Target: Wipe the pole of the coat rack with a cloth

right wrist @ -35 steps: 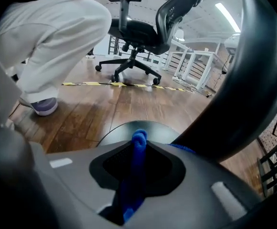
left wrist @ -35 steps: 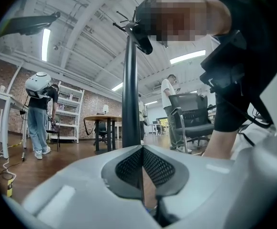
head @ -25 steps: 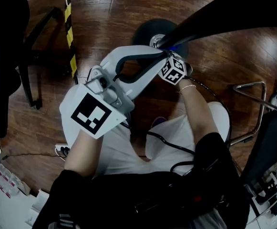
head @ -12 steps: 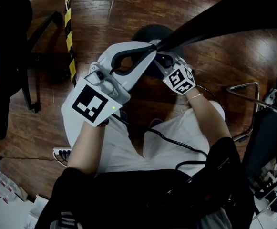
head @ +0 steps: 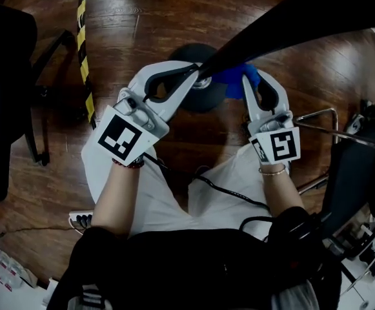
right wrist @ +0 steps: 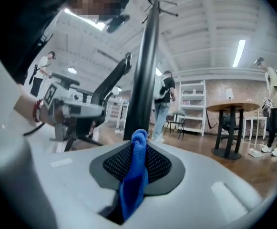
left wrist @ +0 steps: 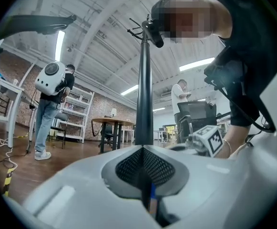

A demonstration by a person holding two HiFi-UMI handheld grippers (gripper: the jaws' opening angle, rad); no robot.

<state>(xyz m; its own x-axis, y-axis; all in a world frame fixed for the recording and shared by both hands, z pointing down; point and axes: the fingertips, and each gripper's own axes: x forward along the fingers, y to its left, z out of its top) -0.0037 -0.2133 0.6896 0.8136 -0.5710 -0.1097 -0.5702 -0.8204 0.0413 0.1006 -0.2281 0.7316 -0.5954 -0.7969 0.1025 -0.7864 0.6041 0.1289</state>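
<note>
The coat rack's black pole (head: pixel 271 24) slants up from its round dark base (head: pixel 200 102) on the wood floor. My left gripper (head: pixel 199 76) is shut, its tips against the pole's lower part from the left. In the left gripper view the pole (left wrist: pixel 144 89) rises straight behind the shut left gripper (left wrist: pixel 145 149), with a blue sliver in the gap. My right gripper (head: pixel 244 76) is shut on a blue cloth (head: pixel 229 76) just right of the pole. In the right gripper view the cloth (right wrist: pixel 137 166) sticks up between the jaws, close before the pole (right wrist: pixel 145 70).
A black office chair (head: pixel 6 76) and a yellow-black striped strip (head: pixel 82 37) are at the left. A chrome chair frame (head: pixel 323 118) stands at the right, a power strip (head: pixel 81 219) by my knee. People and a round table (right wrist: pixel 229 108) are farther off.
My right gripper has swung from over the pole to its right side and back toward me, so the blue cloth now shows. The left gripper stays at the pole.
</note>
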